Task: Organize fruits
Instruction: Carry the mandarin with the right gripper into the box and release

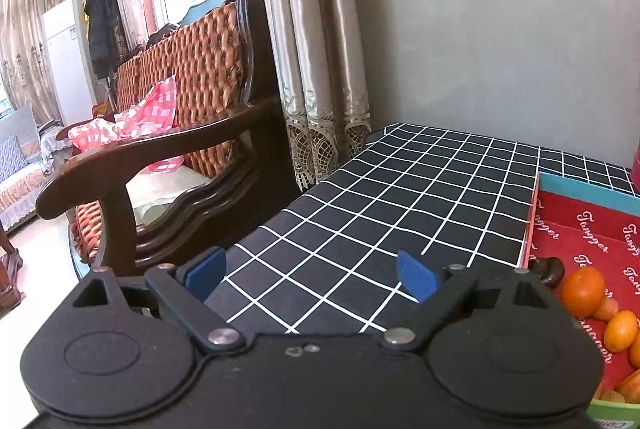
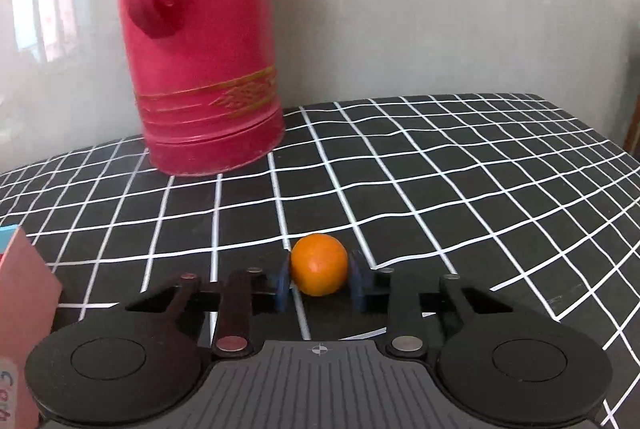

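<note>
In the right wrist view my right gripper [image 2: 319, 275] has its blue pads [image 2: 283, 279] closed on either side of a small orange [image 2: 319, 264], just above the black checked tablecloth [image 2: 440, 189]. In the left wrist view my left gripper [image 1: 310, 273] is open and empty, hovering over the tablecloth [image 1: 400, 197]. To its right lies a red box [image 1: 592, 229] with several oranges [image 1: 582, 291] and smaller orange fruits [image 1: 620, 331] in it, plus a dark brown fruit [image 1: 550, 269].
A tall red thermos [image 2: 200, 49] stands at the back of the table by the wall. A box corner [image 2: 20, 309] sits at the right view's left edge. A wooden armchair [image 1: 168, 149] and curtains [image 1: 316, 49] stand left of the table. A green rim [image 1: 616, 411] shows at lower right.
</note>
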`<state>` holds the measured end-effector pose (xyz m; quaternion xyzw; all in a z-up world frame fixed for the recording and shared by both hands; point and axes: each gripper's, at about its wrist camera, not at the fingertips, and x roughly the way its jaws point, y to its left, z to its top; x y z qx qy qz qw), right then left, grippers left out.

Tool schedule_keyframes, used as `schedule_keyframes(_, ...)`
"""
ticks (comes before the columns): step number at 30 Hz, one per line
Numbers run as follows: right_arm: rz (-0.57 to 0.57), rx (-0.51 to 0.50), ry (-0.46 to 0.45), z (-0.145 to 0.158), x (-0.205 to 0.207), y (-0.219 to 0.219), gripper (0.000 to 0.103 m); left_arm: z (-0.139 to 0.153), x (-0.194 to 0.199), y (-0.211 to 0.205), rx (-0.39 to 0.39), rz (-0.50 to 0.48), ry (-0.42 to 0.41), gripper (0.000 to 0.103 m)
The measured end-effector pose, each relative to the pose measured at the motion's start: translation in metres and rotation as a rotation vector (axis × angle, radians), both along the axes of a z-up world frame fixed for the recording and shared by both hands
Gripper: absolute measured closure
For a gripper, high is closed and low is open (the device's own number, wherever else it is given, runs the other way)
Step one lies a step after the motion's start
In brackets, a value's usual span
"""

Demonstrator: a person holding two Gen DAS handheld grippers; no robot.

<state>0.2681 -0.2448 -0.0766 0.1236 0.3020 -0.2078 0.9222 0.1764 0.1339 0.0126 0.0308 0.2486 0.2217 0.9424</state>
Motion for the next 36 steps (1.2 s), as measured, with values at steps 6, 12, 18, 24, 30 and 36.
schedule_keyframes(6,0.122,0.010,-0.072,0.017,-0.010,0.022,0.073,0.001,0.000,0.002,-0.014,0.011,-0.002,0.015)
schedule_keyframes(12,0.327,-0.004,-0.174,0.038,-0.022,0.061,0.073,0.000,0.000,0.004,-0.013,0.017,0.005,0.015)
schedule_keyframes(18,0.537,0.025,-0.219,0.049,-0.040,0.098,0.073,-0.002,0.001,0.009,-0.027,0.022,0.025,0.014)
schedule_keyframes(24,0.699,0.022,-0.224,0.053,-0.060,0.137,0.073,-0.005,0.002,0.011,-0.042,0.020,0.042,0.014)
schedule_keyframes(30,0.788,-0.004,-0.199,0.049,-0.081,0.166,0.073,-0.005,0.002,0.007,-0.055,-0.005,0.044,0.014)
schedule_keyframes(36,0.836,-0.078,-0.160,0.040,-0.087,0.182,0.052,-0.003,0.003,-0.002,-0.066,-0.043,0.040,0.014)
